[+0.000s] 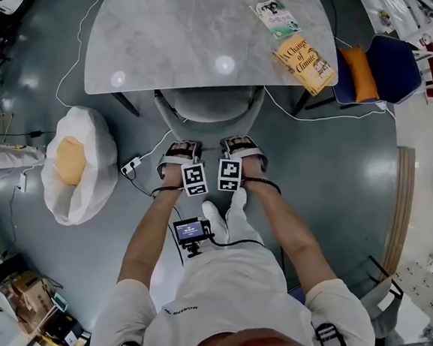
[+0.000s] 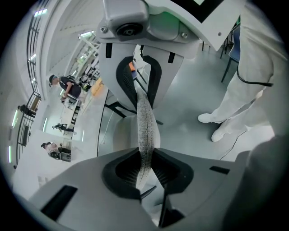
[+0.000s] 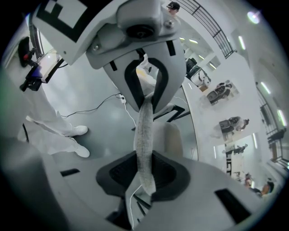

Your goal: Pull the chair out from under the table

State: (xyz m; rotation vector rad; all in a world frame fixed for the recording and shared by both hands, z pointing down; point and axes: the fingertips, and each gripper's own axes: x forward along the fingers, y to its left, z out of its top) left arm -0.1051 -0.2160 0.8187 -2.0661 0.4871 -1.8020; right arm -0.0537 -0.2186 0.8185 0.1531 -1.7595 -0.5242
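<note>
A grey chair (image 1: 207, 109) stands tucked under the marble-topped table (image 1: 176, 37), with only its seat and curved backrest showing at the table's near edge. My left gripper (image 1: 179, 152) and right gripper (image 1: 241, 146) sit side by side on the backrest's top rim. In the left gripper view the thin fabric rim of the backrest (image 2: 145, 126) runs straight between the pads, and the left gripper (image 2: 145, 169) is shut on it. In the right gripper view the same rim (image 3: 144, 131) is pinched by the right gripper (image 3: 145, 173).
A white beanbag (image 1: 78, 160) with an orange cushion lies on the floor at the left. A power strip (image 1: 130, 167) and cables lie next to the chair. Two books (image 1: 304, 62) rest on the table's right end. A blue chair (image 1: 388, 67) stands at the right.
</note>
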